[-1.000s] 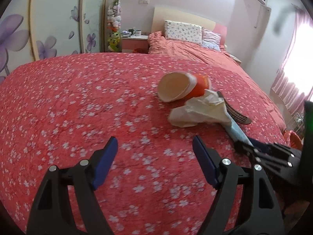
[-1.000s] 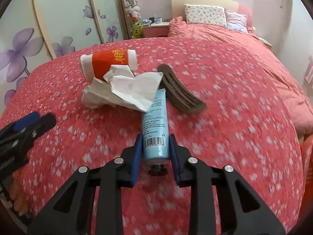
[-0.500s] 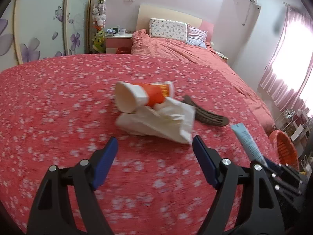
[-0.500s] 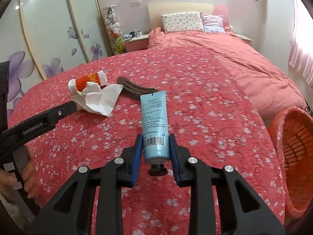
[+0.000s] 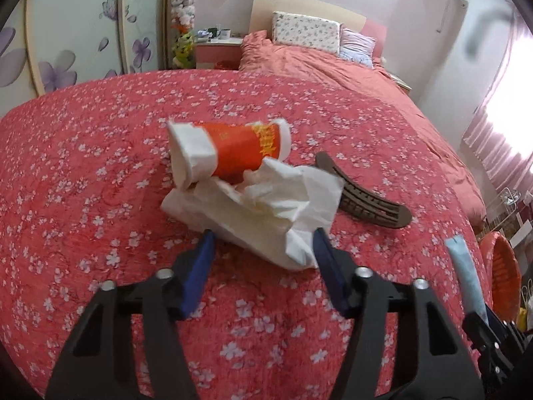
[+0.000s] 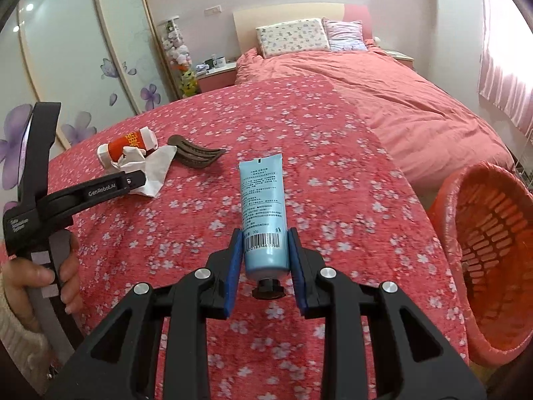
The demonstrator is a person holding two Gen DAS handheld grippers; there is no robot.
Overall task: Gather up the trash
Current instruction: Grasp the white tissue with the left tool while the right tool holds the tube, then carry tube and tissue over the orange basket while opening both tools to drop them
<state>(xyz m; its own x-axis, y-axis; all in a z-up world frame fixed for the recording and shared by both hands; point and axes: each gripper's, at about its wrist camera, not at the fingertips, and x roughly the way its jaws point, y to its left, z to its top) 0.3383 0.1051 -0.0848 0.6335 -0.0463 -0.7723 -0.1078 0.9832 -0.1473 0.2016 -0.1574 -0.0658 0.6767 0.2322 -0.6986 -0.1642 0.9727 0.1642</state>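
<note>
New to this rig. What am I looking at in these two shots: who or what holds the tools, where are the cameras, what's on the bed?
There is no robot. A person holds a handheld two-finger gripper in each hand, and each gripper carries a fisheye camera looking out along its fingers.

In the right wrist view, the right gripper is shut on a blue tube, with an orange basket beside the bed at the right edge. The person's hand holding the other tool shows at the left.

In the left wrist view, the left gripper has just been closing around a crumpled tissue; the pads sit at its edges, not yet squeezing it. Behind it on the red flowered bedspread lie an orange paper cup on its side and a brown comb.
</note>
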